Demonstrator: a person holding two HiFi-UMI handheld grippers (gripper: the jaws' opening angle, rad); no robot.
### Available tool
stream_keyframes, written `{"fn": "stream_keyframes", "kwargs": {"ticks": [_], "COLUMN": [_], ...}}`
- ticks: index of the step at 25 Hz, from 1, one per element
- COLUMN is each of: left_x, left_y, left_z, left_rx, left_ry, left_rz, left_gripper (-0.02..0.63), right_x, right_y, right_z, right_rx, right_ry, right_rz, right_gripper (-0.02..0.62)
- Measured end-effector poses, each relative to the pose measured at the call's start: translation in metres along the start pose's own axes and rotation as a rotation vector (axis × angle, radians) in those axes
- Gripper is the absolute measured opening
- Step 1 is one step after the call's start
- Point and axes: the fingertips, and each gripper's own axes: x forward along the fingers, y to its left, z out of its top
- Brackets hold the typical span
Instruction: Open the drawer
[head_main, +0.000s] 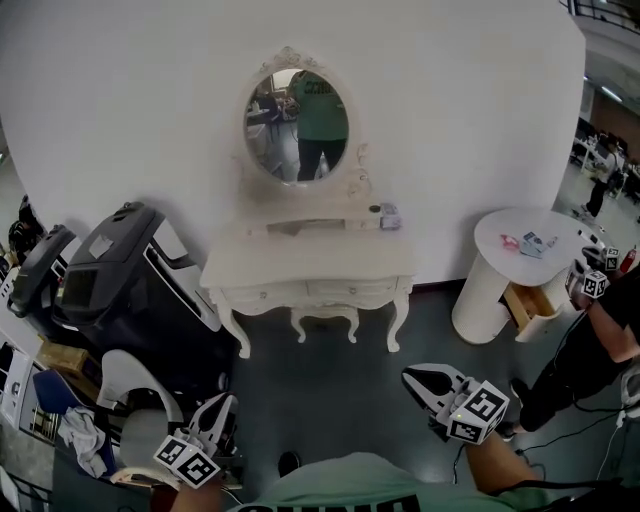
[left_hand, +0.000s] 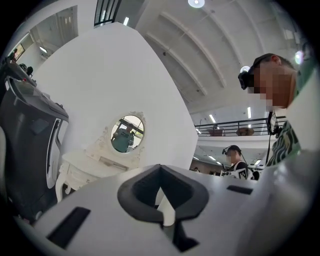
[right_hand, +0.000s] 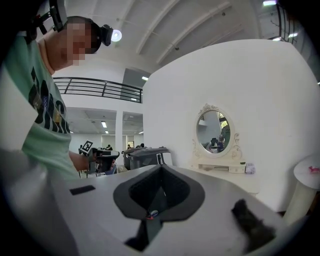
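Fingers (head_main: 216, 416) on the left gripper (head_main: 229, 400) are sitting shut, gripping nothing. Right gripper (head_main: 407, 376) fingers are likewise lying together, empty. Drawer (head_main: 345, 289) is sitting closed in the front of the dressing table (head_main: 262, 264), just under its tabletop. Both grippers are hovering in front of the dressing table, well apart from it.

Curved white wall (head_main: 150, 100) far ahead of left tongs (head_main: 222, 405) and right tongs (head_main: 412, 378). Dark grey floor (head_main: 330, 390) between. White dressing table (head_main: 300, 262), oval mirror (head_main: 297, 125) straight ahead; round white pedestal table (head_main: 545, 222) beyond right tongs. Ceiling lamps (left_hand: 196, 3) overhead.
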Motion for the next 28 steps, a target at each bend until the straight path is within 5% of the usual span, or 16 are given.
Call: {"fn": "stream_keyframes", "kwargs": {"ticks": [13, 21, 28], "left_x": [0.052, 0.086, 0.157], "left_y": [0.179, 0.242, 0.251], "left_z": [0.107, 0.114, 0.101], "left_rx": [0.041, 0.006, -0.004], "left_ry": [0.025, 0.061, 0.072], "left_rz": [-0.163, -0.191, -0.179], "left_gripper": [-0.003, -0.003, -0.003], "right_x": [0.170, 0.224, 0.236], "right_y": [-0.009, -0.028, -0.099], "right_z": [0.050, 0.045, 0.039], "right_rx": [0.029, 0.053, 0.073], "right_ry": [-0.064, -0.036, -0.038], "right_rz": [-0.186, -0.229, -0.213], "right_gripper": [0.012, 0.011, 0.012]}}
